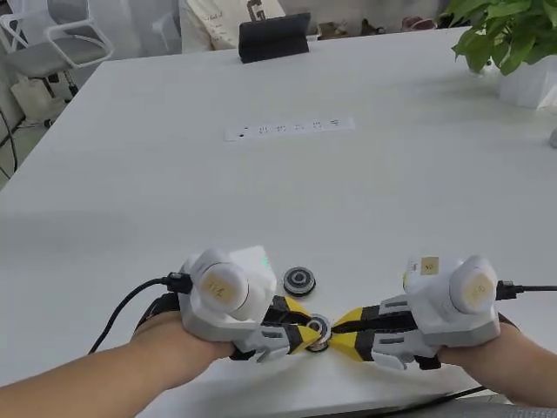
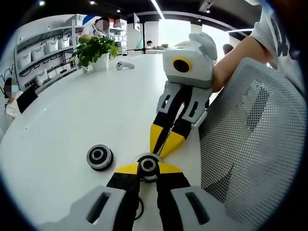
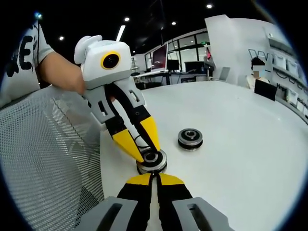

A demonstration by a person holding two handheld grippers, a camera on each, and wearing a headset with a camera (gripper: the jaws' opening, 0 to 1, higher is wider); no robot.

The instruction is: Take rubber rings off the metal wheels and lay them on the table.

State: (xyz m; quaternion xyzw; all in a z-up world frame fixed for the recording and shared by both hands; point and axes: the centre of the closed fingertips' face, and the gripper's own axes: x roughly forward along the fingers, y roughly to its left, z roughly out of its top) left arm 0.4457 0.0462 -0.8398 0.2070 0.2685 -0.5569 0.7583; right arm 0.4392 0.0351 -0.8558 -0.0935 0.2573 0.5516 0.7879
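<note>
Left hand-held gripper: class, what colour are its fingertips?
Yellow fingertips; the left gripper view shows them best.

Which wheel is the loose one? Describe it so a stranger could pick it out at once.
Start from the big white table and go to its near edge, where the left tongs and right tongs meet at one metal wheel. Just beyond them a second wheel lies flat. Unlike its neighbour, nothing touches it, and its black rubber ring is on.
</note>
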